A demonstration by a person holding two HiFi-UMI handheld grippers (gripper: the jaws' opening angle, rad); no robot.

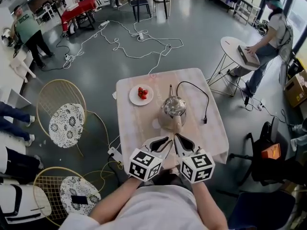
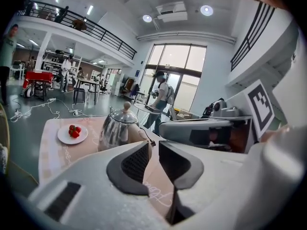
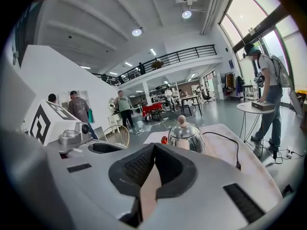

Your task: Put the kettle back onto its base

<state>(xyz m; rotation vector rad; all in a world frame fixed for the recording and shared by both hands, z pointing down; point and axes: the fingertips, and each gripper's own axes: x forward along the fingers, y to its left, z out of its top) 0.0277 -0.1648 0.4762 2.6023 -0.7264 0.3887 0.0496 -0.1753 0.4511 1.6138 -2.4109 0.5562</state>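
A shiny metal kettle [image 1: 173,107] with a knobbed lid and a tan handle stands upright in the middle of the pale table [image 1: 139,128]. A black cable [image 1: 205,99] runs out from under it to a plug lying on the table, and whatever is beneath the kettle is hidden. Both grippers hover side by side over the table's near edge, short of the kettle and apart from it. My left gripper [image 1: 165,143] [image 2: 153,147] has a narrow gap between its pads with nothing in it. My right gripper [image 1: 178,140] [image 3: 154,150] has its pads touching, holding nothing. The kettle [image 2: 117,128] [image 3: 186,137] lies ahead in both gripper views.
A white plate [image 1: 133,97] of strawberries sits left of the kettle. Two wire chairs [image 1: 62,114] stand left of the table. To the right are a round side table [image 1: 230,49] with a person at it, a black chair [image 1: 268,152], and cables [image 1: 124,42] on the floor.
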